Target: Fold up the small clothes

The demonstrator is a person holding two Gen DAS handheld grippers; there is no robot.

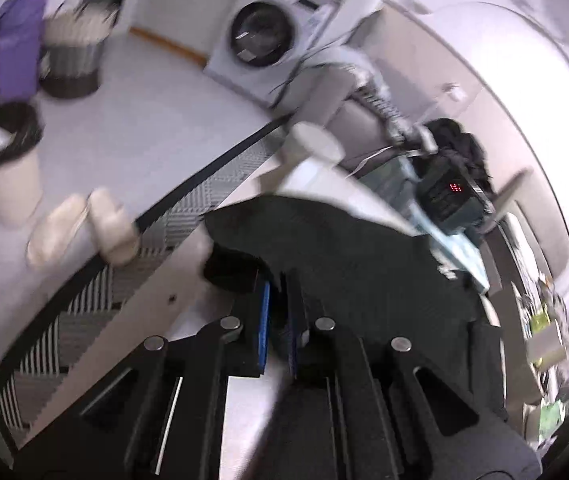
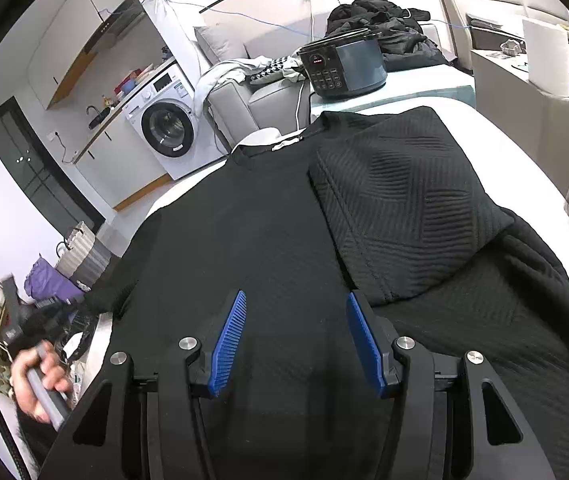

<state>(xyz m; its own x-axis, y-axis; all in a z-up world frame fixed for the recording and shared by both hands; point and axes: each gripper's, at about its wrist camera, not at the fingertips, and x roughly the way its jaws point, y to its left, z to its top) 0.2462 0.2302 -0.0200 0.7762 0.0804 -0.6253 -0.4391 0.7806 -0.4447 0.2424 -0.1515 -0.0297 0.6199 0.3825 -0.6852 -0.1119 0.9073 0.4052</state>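
Note:
A black knit top (image 2: 252, 232) lies spread on the white table (image 2: 556, 184), neckline at the far side. Its right sleeve (image 2: 400, 208) is folded over the body. My right gripper (image 2: 296, 340) is open and empty, hovering just above the garment's lower middle. My left gripper (image 1: 278, 320) has its blue pads nearly together on the black fabric edge (image 1: 324, 248) at the table's left side. The left wrist view is blurred by motion.
A dark multicooker (image 2: 342, 66) stands on a teal cloth at the table's far end, with dark clothes (image 2: 380, 24) piled behind. A washing machine (image 2: 164, 124), sofa, bins and slippers (image 1: 84, 224) lie on the left. A paper roll (image 2: 544, 56) stands to the right.

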